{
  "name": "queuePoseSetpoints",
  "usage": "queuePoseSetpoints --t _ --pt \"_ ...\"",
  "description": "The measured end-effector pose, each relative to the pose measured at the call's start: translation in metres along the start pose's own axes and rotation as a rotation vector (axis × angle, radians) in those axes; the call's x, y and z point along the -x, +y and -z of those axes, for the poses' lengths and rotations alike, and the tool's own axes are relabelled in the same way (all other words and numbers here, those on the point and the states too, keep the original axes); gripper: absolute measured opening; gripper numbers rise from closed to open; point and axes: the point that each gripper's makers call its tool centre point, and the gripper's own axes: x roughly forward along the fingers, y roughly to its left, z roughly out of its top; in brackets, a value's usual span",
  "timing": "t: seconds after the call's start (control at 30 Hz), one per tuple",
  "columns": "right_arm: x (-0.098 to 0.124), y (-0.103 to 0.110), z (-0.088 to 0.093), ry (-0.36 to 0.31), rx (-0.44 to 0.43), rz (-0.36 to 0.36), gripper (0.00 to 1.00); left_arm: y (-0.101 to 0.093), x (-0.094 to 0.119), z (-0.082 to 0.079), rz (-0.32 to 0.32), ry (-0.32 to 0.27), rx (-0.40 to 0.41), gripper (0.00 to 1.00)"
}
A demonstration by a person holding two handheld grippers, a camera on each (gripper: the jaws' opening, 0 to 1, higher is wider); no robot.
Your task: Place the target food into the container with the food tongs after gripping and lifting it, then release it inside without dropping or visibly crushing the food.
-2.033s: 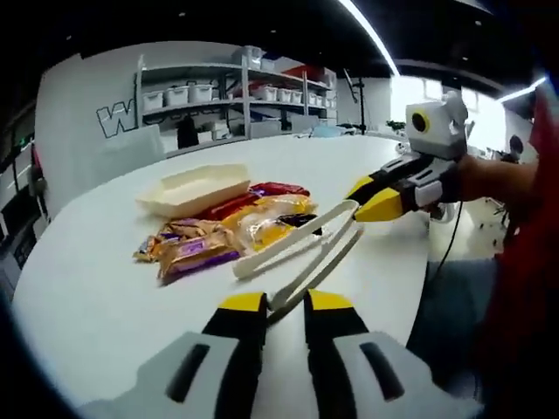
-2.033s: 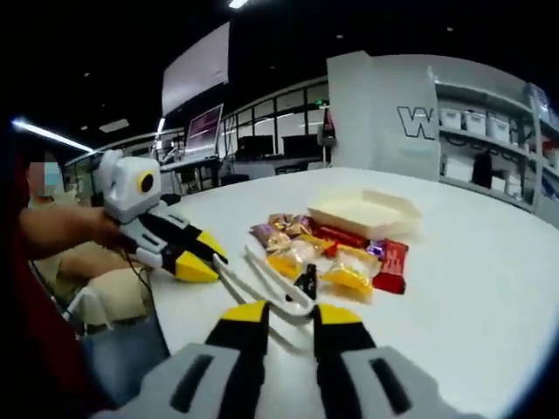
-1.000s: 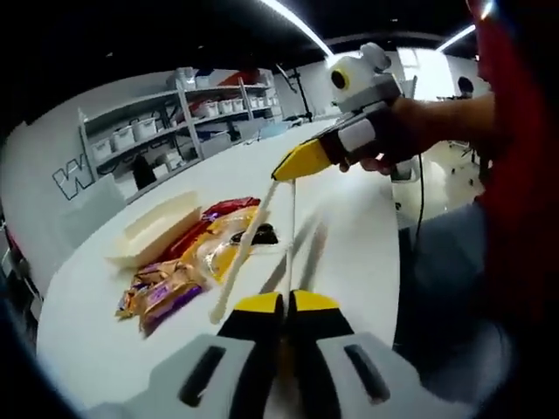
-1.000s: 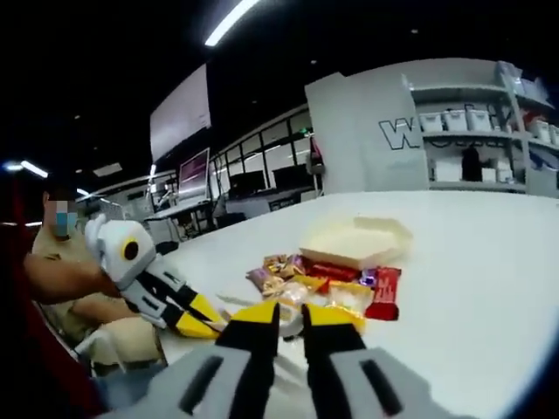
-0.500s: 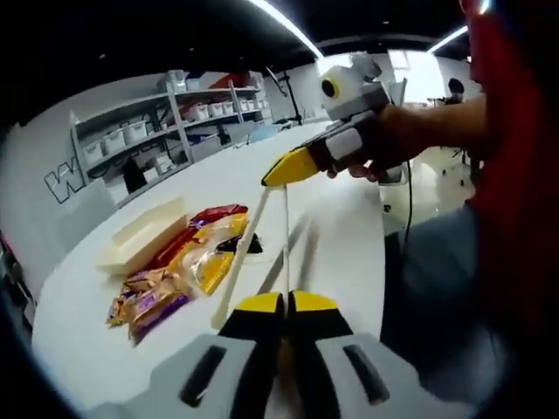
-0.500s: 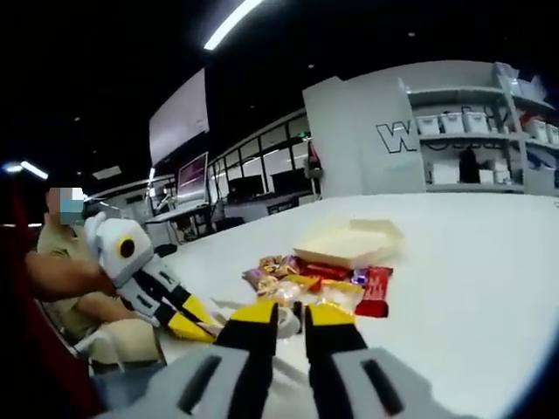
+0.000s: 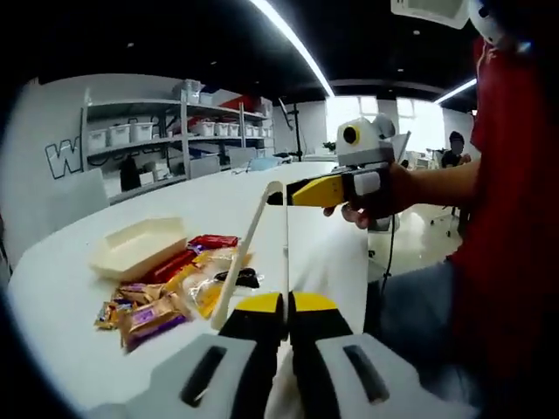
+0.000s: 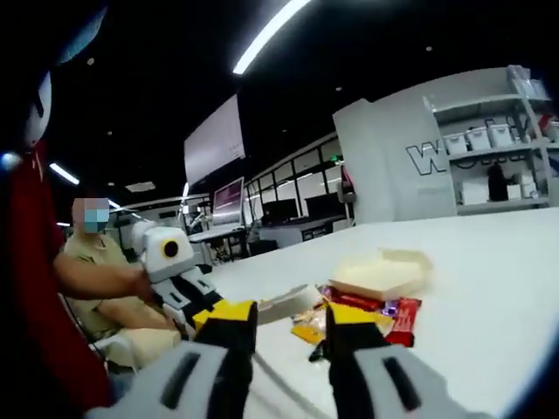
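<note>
We have the left gripper (image 7: 286,305) clenched on the hinge end of the food tongs (image 7: 262,236), lifted off the white table (image 7: 52,271). Right gripper (image 7: 293,194) pinches one tong arm near its tip. Below the tongs, wrapped snacks (image 7: 166,284) lie in a pile just beside the cream container (image 7: 131,246). Shelving (image 7: 148,131) stands behind.

tongs (image 8: 288,303): far end hidden behind right tool | wrappers (image 7: 148,316): print too blurred to read
</note>
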Motion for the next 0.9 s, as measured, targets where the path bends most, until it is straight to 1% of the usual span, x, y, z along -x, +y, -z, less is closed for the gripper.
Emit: queuePoseSetpoints --t 0.07,0.13,0.2,0.27,0.3,0.4,0.47,0.53,0.57,0.67,0.73,0.8,0.83,0.9 --pt "-0.003 0.008 -0.005 -0.014 0.011 -0.034 0.36 -0.003 -0.001 -0.003 0.019 -0.007 -0.004 0.01" --pt "-0.005 0.012 -0.006 -0.011 0.023 -0.054 0.4 -0.004 0.0 -0.008 0.032 -0.025 0.011 0.01" --pt "-0.007 0.017 -0.006 0.0 0.041 -0.079 0.39 -0.008 0.001 -0.013 0.058 -0.039 0.008 0.01" --pt "-0.009 0.022 -0.008 -0.006 0.067 -0.099 0.4 -0.013 0.001 -0.017 0.09 -0.05 0.015 0.01" --pt "-0.009 0.024 -0.009 -0.007 0.067 -0.108 0.4 -0.014 0.001 -0.019 0.1 -0.06 0.02 0.01" --pt "-0.01 0.03 -0.014 -0.028 0.057 -0.149 0.41 -0.018 0.002 -0.026 0.134 -0.086 0.049 0.01" --pt "-0.009 0.033 -0.016 -0.027 0.051 -0.172 0.4 -0.022 0.001 -0.03 0.166 -0.096 0.067 0.01" --pt "-0.009 0.033 -0.016 -0.024 0.047 -0.179 0.39 -0.025 0.001 -0.034 0.189 -0.098 0.079 0.01" --pt "-0.009 0.034 -0.016 -0.02 0.041 -0.187 0.39 -0.028 0.001 -0.036 0.213 -0.104 0.094 0.01" --pt "-0.008 0.041 -0.019 -0.031 0.004 -0.224 0.4 -0.034 0.0 -0.043 0.255 -0.116 0.103 0.01" --pt "-0.008 0.045 -0.02 -0.03 -0.004 -0.242 0.4 -0.039 0.0 -0.047 0.285 -0.107 0.111 0.01" --pt "-0.008 0.048 -0.02 -0.024 -0.01 -0.255 0.43 -0.043 -0.001 -0.051 0.308 -0.097 0.109 0.01" --pt "-0.008 0.051 -0.021 -0.026 -0.028 -0.269 0.46 -0.047 0.0 -0.054 0.331 -0.092 0.115 0.01" --pt "-0.008 0.054 -0.023 -0.031 -0.054 -0.286 0.48 -0.052 0.002 -0.06 0.358 -0.093 0.12 0.01"
